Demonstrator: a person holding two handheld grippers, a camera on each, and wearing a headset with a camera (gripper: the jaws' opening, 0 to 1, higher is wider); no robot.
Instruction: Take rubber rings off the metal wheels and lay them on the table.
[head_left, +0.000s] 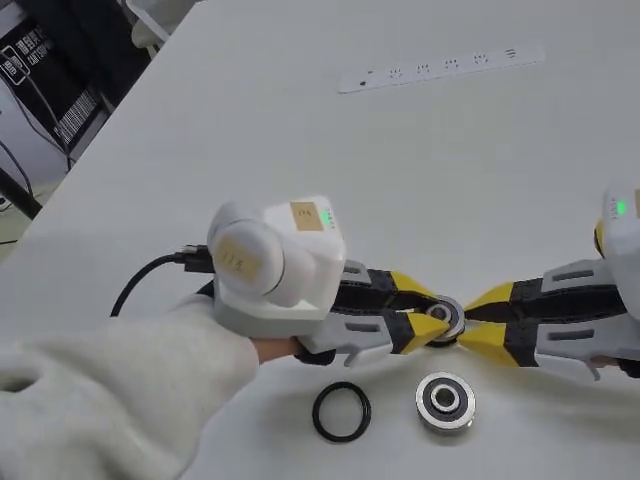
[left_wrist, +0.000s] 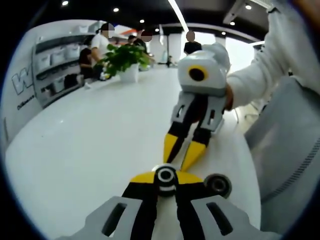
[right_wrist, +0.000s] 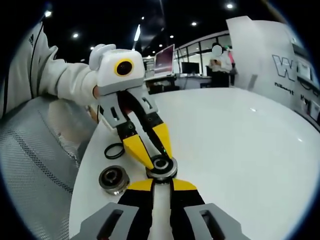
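While left gripper and right gripper jaws clamp one wheel, we judge stripping underway; next, pull apart

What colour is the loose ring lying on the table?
Black; the ring shows best in the head view.

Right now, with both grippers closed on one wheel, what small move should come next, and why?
Probably hold the left gripper steady and draw the right gripper slightly away, to peel the dark rim off the held wheel. Both pairs of jaws meet on that wheel, and its rim looks dark, while one rubber ring and a second wheel already lie on the table.
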